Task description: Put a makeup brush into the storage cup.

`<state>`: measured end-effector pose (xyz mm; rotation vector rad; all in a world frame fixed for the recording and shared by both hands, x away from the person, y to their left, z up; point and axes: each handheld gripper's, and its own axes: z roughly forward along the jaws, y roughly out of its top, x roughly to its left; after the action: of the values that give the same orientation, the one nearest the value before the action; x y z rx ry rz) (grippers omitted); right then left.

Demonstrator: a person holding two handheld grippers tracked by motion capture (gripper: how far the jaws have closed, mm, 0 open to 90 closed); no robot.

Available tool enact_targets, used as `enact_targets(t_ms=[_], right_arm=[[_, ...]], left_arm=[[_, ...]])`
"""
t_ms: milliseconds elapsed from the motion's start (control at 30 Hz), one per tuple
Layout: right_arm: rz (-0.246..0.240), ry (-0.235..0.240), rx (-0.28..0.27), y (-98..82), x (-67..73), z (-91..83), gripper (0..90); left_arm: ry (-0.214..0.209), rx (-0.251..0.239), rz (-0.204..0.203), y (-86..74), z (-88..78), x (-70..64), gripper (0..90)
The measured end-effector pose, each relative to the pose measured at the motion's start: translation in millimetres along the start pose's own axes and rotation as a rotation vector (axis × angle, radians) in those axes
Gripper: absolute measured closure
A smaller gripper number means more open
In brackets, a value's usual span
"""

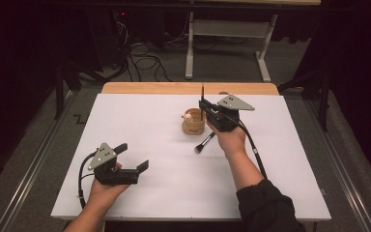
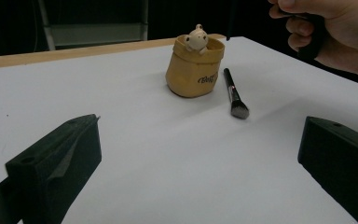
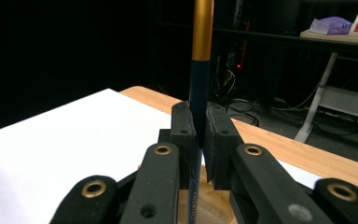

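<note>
Brush (image 3: 200, 70) first: found it clamped upright between the tightly closed jaws of the right gripper (image 1: 204, 110), dark handle pinched by both pads, gold band above them. Placed it over the tan cup (image 1: 192, 126) at the far middle of the white table (image 1: 149, 193), lower end pointing down toward the opening. From the left gripper view, read that end as hanging just above the rim on the cup's far side rather than inside; could not tell for sure, since the shaft was thin and dark against the background. Judged the drop into the cup as not yet made. Saw nothing standing in the cup, and only a small pale figure (image 1: 188, 116) perched on its rim. Noted a second brush (image 1: 204, 143) lying flat on the table just beside the cup, bristles toward the near edge, touched by neither gripper. Found the left gripper (image 1: 132, 156) low at the near left, well apart from cup and brushes, jaws spread wide with nothing between them. Reckoned the work well short of done: one brush lifted and lined up, lowering and release left, then the second brush to be picked up and stood in the cup as well.
</note>
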<state>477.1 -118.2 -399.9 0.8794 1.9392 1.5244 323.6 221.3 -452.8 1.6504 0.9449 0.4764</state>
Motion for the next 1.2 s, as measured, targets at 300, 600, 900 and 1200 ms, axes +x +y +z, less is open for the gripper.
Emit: enact_targets(t_ms=[300,600,900,1200], right_arm=[[0.020,-0.015,0.017,-2.1,-6.3,14.1,84.7],[0.033,-0.012,0.025,-1.3,-8.2,24.4,84.7],[0.018,-0.014,0.041,2.3,-6.2,32.0,84.7],[0.016,-0.022,0.095,-6.1,-8.0,41.2,84.6]], left_arm=[[-0.001,0.001,-0.004,-0.2,-0.5,1.8,0.2],[-0.004,-0.009,-0.012,0.4,-2.3,1.5,0.2],[-0.005,-0.009,-0.013,0.5,-2.6,2.1,0.2],[-0.006,-0.009,-0.014,0.5,-2.5,2.7,0.2]])
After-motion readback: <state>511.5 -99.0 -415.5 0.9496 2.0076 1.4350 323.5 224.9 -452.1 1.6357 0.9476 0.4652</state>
